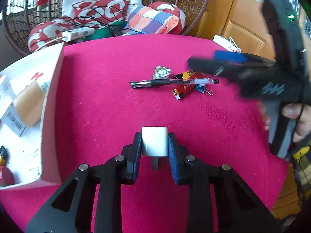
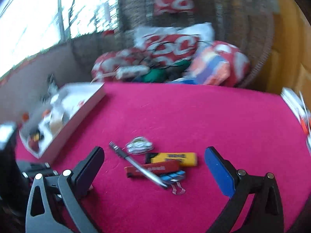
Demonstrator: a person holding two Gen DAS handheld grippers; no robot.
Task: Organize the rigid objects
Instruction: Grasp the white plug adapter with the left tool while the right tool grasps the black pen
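Left wrist view: our left gripper (image 1: 154,145) clamps a white cube (image 1: 154,143) at the table's (image 1: 116,101) near edge; our right gripper (image 2: 153,167) gapes wide over the pen (image 2: 136,167).

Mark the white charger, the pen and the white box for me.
charger (image 1: 154,143): left wrist view, its front face between the claw pads.
pen (image 1: 165,82): left wrist view, the dark grip section.
box (image 1: 51,116): left wrist view, its near side wall.
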